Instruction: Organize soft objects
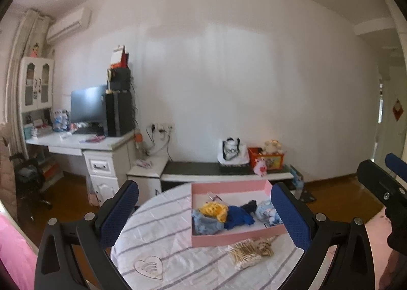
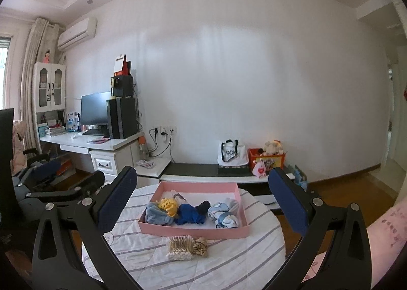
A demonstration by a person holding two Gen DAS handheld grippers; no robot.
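left tongs [image 1: 204, 216] wide, empty | right tongs [image 2: 202, 204] wide, empty | both near level, above pink tray [image 2: 193, 232]

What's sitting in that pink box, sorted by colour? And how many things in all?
In the pink box:
Light blue cloth: 1
Yellow knit: 1
Dark blue cloth: 1
White-and-blue bundle: 1
Total: 4, plus a small item at the back, too small to identify.

Tray [image 2: 193, 231] on round table [image 2: 229, 259]; rolled socks [image 2: 225, 215] in tray right, knitted cloth [image 2: 168, 206] left. Cotton swab pack [image 2: 179, 248] near side of tray. Low bench [image 2: 193, 170] far, desk [image 2: 84, 141] far left.
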